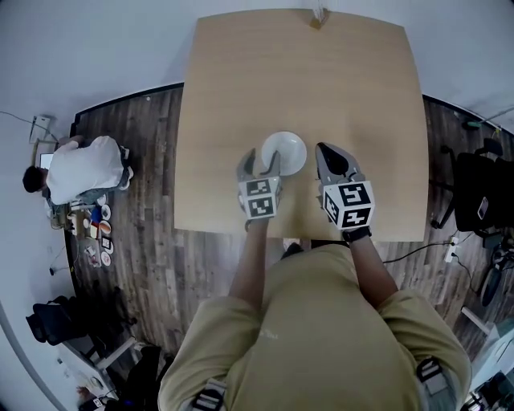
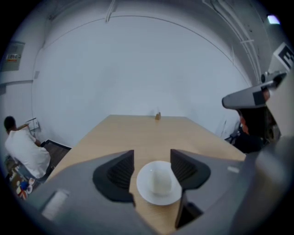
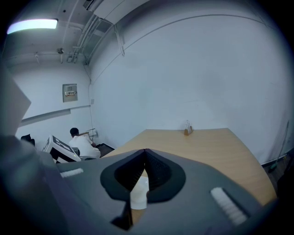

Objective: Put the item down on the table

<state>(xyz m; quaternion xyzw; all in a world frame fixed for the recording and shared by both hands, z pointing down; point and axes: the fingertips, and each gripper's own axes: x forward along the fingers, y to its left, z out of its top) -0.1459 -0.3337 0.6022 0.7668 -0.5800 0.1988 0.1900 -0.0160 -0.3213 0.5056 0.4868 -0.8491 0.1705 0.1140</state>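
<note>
A white saucer with a small white cup on it (image 1: 283, 152) rests on the wooden table (image 1: 353, 88), near its front edge. My left gripper (image 1: 261, 164) is open, its jaws on either side of the saucer's near left rim. In the left gripper view the saucer (image 2: 158, 183) lies on the table between and just under the spread jaws of the left gripper (image 2: 152, 156). My right gripper (image 1: 323, 152) hovers just right of the saucer, shut with nothing in it. In its own view the right gripper (image 3: 145, 153) has its tips together, and a bit of the white saucer (image 3: 139, 195) shows below.
A small holder (image 1: 317, 16) stands at the table's far edge. A person in a white shirt (image 1: 80, 168) sits by clutter on the floor to the left. A black chair (image 1: 482, 193) and cables are on the right.
</note>
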